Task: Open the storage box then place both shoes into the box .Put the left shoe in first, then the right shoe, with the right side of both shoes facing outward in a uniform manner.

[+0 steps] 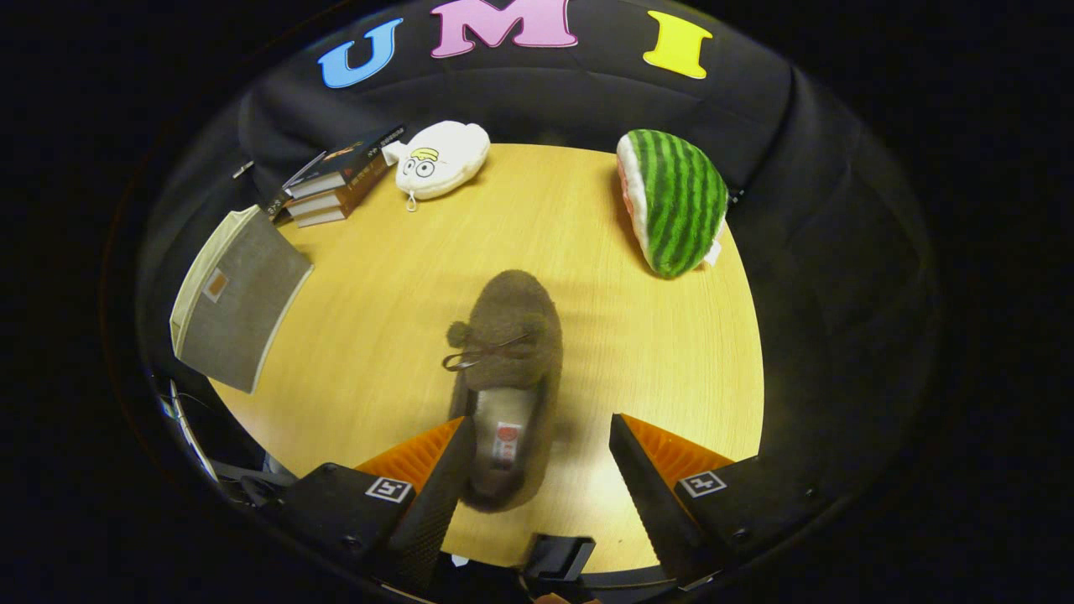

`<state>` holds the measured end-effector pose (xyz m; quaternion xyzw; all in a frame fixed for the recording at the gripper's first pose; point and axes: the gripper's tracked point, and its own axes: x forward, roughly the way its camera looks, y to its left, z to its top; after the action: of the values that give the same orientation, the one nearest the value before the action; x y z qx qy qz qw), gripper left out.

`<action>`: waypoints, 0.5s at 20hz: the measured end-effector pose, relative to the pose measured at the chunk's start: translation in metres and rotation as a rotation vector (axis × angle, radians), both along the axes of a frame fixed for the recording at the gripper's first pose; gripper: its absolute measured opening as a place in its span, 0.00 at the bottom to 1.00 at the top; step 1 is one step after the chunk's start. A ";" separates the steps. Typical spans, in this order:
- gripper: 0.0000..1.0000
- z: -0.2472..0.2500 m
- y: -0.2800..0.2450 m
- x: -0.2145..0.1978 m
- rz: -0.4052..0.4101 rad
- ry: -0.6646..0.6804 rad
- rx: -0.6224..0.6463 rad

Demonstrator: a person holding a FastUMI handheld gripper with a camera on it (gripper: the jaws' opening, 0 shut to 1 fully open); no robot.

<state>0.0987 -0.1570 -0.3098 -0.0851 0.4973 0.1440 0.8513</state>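
My gripper [537, 470] has its two fingers spread apart, and the heel end of a brown fuzzy slipper-style shoe [506, 369] lies between them on the round pale wooden table [604, 335]. The shoe's heel sits close against my left finger [432, 495], though I cannot tell whether it touches; there is a clear gap of bare table before my right finger [642, 478], so nothing is clamped.

The shoe is plush all over, with a rounded toe pointing away from me, a thin brown bow tied across the top with a small pompom at its end, and a lighter insole carrying a small label near the heel. I count one shoe.

Beyond the fingers, to the left at the table's edge, stands one grey fabric storage box [235, 298] with cream trim and a small tag. Farther back lies one stack of books [336, 180], three as far as I can tell, and just beside them one white plush toy [440, 159] with cartoon eyes. Far right lies one watermelon-slice plush [675, 201], striped green.
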 end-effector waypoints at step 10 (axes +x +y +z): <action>0.93 -0.048 0.007 0.033 -0.068 0.129 0.090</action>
<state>0.1322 -0.1505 -0.3578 -0.0204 0.5466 0.1422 0.8250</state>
